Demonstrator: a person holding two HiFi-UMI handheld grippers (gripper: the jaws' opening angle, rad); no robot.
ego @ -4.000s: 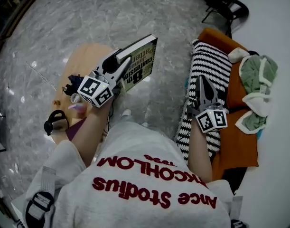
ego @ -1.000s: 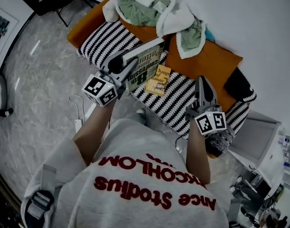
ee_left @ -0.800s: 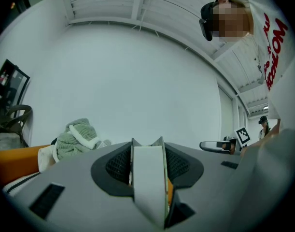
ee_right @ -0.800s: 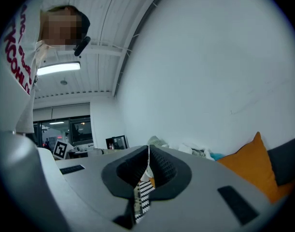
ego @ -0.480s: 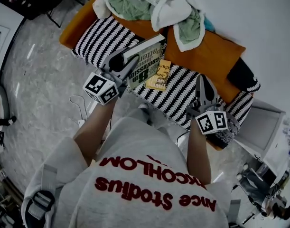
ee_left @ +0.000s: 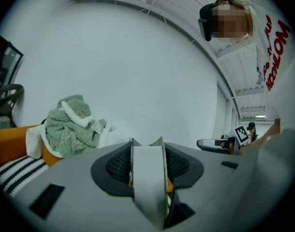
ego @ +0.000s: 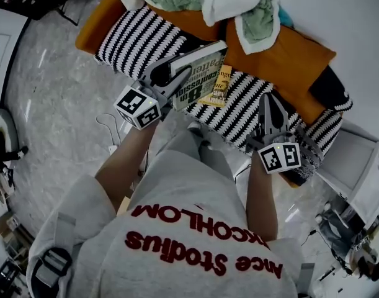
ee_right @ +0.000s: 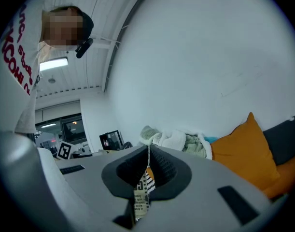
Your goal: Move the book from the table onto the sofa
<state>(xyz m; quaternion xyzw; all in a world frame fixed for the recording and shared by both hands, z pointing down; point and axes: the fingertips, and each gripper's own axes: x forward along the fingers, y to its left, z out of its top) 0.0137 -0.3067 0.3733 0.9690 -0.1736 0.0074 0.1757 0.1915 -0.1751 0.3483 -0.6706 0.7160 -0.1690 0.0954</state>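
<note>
Book [ego: 203,73] has dropped lower than a second ago and now sits just over the striped blanket [ego: 130,39] on the sofa [ego: 92,35], left gripper [ego: 175,74] pinching its edge; can't tell if it touches yet. Right gripper [ego: 268,101] pressed together, empty, beside it. Probably only set-down and release left.

The left hand-held gripper [ego: 175,78] holds the book [ego: 205,81] over the striped sofa [ego: 130,37].
</note>
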